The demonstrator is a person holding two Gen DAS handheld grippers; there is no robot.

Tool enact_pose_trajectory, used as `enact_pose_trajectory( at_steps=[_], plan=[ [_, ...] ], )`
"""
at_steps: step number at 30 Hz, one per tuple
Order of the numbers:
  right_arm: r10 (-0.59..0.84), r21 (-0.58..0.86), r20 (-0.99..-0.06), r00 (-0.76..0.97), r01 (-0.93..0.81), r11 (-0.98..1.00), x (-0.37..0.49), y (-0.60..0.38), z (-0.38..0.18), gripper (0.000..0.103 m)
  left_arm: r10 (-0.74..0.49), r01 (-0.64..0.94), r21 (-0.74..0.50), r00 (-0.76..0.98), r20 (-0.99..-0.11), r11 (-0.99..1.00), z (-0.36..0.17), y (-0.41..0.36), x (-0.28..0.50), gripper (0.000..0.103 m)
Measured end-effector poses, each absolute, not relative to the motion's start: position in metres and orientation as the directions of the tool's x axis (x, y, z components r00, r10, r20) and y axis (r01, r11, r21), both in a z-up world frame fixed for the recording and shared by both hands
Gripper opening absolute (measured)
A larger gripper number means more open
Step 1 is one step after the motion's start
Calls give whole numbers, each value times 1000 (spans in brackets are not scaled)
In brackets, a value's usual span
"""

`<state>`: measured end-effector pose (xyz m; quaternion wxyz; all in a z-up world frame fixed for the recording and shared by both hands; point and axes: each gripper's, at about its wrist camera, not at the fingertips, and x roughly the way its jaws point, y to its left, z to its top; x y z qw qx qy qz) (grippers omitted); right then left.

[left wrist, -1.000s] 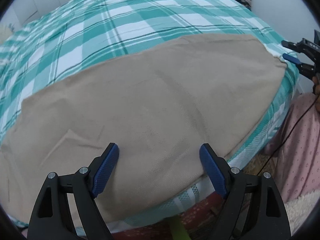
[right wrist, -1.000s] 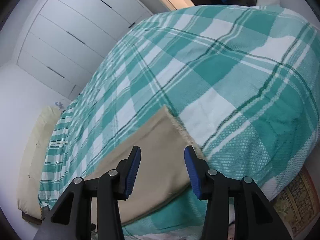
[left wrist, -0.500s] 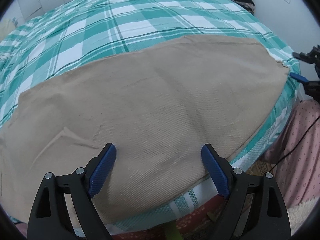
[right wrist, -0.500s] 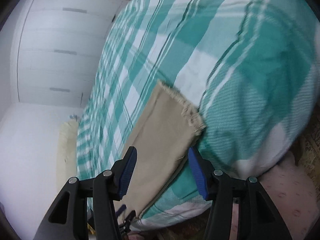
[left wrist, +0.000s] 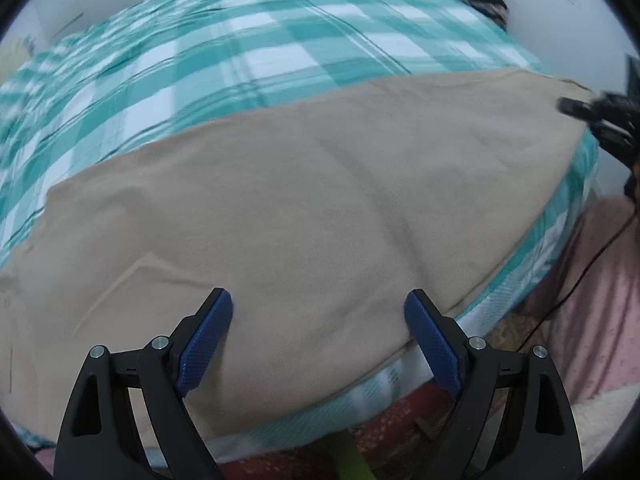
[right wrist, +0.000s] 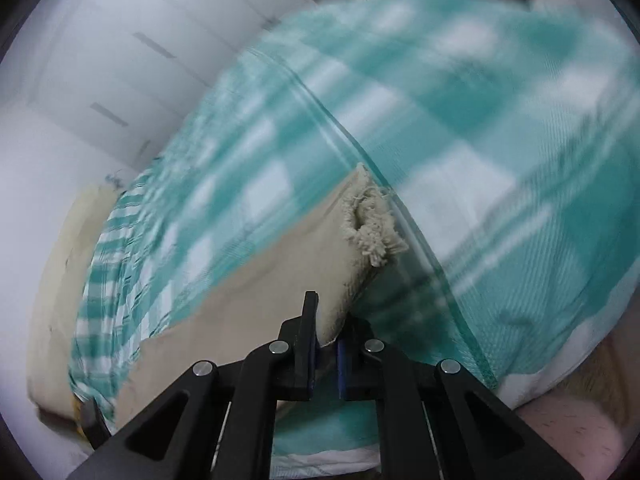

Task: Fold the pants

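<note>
Now my right gripper (right wrist: 326, 354) clamps the frayed hem end of the pants (left wrist: 300, 208), its jaws pressed together on the tan cloth where half a second ago they stood apart around that corner. That gives me, I judge, the hold I need to lift this end and carry it over toward the waist for the first fold. My left gripper (left wrist: 318, 322) hovers with its jaws spread wide over the near edge of the pants, holding nothing, as it did a second ago. The pants lie flat along the near side of the plaid bedspread (left wrist: 240, 60), running from nine o'clock to three o'clock in the left view, with the hem at three o'clock. Both views blur now, where the earlier ones were sharp.
</note>
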<state>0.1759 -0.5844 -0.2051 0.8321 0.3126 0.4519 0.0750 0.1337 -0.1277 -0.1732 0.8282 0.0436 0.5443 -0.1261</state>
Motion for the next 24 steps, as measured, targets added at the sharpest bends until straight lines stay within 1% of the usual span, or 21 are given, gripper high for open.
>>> enact_pose_trajectory(
  at_steps=[2, 4, 6, 8, 11, 12, 14, 15, 16, 17, 18, 19, 20, 22, 24],
  plan=[
    [410, 568, -667, 622, 69, 820, 170, -572, -169, 8, -179, 182, -111, 412, -894, 977, -156, -94, 134, 90],
    [419, 515, -625, 659, -55, 855, 165, -547, -122, 8, -174, 97, -146, 450, -876, 985, -143, -56, 133, 90],
    [449, 460, -580, 680, -181, 869, 160, -513, -78, 8, -149, 1, -170, 484, -862, 985, -132, -14, 130, 90],
    [511, 408, -528, 679, -324, 853, 152, -468, -34, 8, -110, -100, -186, 513, -851, 977, -124, 30, 124, 90],
    [608, 354, -480, 632, -494, 794, 140, -398, 4, 8, -57, -236, -221, 553, -831, 946, -115, 93, 107, 90],
    [657, 337, -469, 590, -569, 750, 135, -364, 14, 8, -32, -289, -234, 564, -825, 928, -114, 118, 98, 90],
    [718, 325, -470, 514, -655, 682, 127, -315, 18, 10, -4, -352, -252, 576, -817, 901, -113, 145, 86, 90],
    [752, 330, -476, 456, -700, 633, 122, -288, 17, 14, 17, -393, -263, 583, -812, 881, -112, 164, 78, 90],
    [779, 348, -487, 394, -731, 587, 118, -264, 12, 16, 31, -419, -271, 588, -809, 867, -111, 176, 73, 90],
    [808, 380, -499, 314, -759, 529, 114, -243, 6, 31, 45, -443, -278, 592, -804, 852, -111, 187, 67, 90],
    [832, 416, -504, 231, -779, 468, 109, -226, -1, 52, 61, -470, -286, 596, -801, 835, -111, 198, 60, 90],
    [851, 445, -498, 164, -794, 414, 104, -214, -6, 55, 79, -497, -292, 598, -798, 817, -111, 210, 53, 90],
    [862, 454, -487, 137, -804, 384, 97, -212, -8, 54, 90, -516, -298, 599, -796, 803, -111, 219, 48, 90],
    [861, 443, -485, 156, -804, 395, 99, -218, -12, 54, 111, -551, -312, 603, -790, 774, -112, 238, 37, 90],
    [832, 431, -506, 228, -768, 473, 111, -238, -19, 54, 121, -570, -323, 606, -786, 756, -113, 246, 35, 90]
  ],
)
